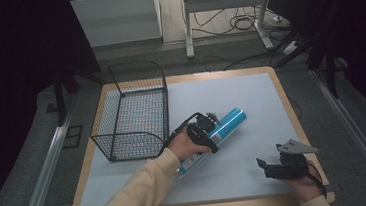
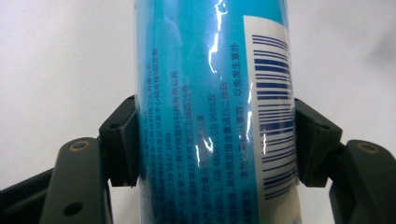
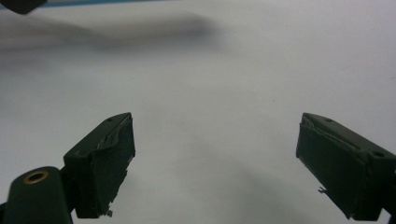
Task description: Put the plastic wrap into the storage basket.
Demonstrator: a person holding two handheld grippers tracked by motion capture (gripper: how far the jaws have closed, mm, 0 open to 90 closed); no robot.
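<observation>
Right claw: nearest the camera in the high view, the right gripper (image 1: pixel 272 165) sits low at the bottom right of the table, held in one hand (image 1: pixel 306 185). Its own view has the two black jaws spread wide apart with nothing but bare mat between them, so it's open and empty.

Left claw: the left gripper (image 1: pixel 208 128) is pretty much mid-table, clamped on the can. In its own view both jaws press flat against the can's sides, one on each side, so that's a solid grip.

Can: one blue spray can (image 1: pixel 225 124), lying slanted across the mat (image 1: pixel 230 94), top end pointing up and right, bottom end toward the person's left hand (image 1: pixel 184 145). Up close (image 2: pixel 210 112) you get shiny blue wrap, small printed text and a white barcode patch. Whether it's touching the mat or just off it, can't tell.

Basket: one black wire basket (image 1: pixel 134 110) at the left side of the table, just beside the left hand, empty as far as I can see. Can is outside it, off to its right.

Table: one wooden top (image 1: pixel 292 108) with a pale grey mat covering most of it.

Count: two claws, two hands, one can, one basket.

Sleeves: cream-coloured, left forearm (image 1: pixel 139 197) coming in from the bottom edge.
</observation>
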